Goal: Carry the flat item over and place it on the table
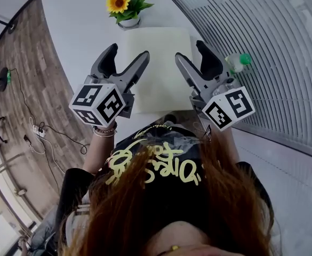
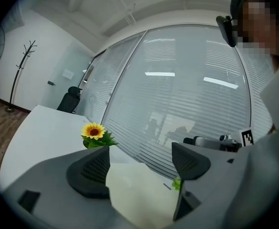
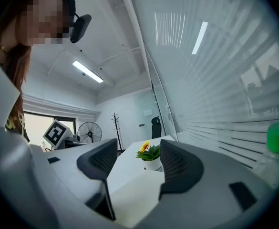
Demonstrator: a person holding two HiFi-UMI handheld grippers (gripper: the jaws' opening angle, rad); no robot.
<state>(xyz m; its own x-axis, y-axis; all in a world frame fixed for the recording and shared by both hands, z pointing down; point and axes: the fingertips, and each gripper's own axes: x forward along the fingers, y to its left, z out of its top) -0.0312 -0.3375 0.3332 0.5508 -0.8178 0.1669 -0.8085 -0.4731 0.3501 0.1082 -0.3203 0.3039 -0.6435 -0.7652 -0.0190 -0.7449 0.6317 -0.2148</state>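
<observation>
The flat item (image 1: 158, 63) is a pale cream sheet lying flat on the white table (image 1: 81, 25), just beyond both grippers. My left gripper (image 1: 129, 52) hovers over the sheet's near left edge with its jaws open and nothing between them. My right gripper (image 1: 190, 51) hangs over the near right edge, also open and empty. In the left gripper view the sheet (image 2: 139, 190) shows below the spread jaws of the left gripper (image 2: 139, 163). In the right gripper view the sheet (image 3: 137, 199) lies under the right gripper (image 3: 133, 163).
A potted sunflower (image 1: 125, 7) stands at the sheet's far edge, also visible as a sunflower pot (image 3: 149, 152). A clear bottle with a green cap (image 1: 238, 62) stands right of the sheet by the blinds-covered glass wall. Wood floor, cables and a fan lie to the left.
</observation>
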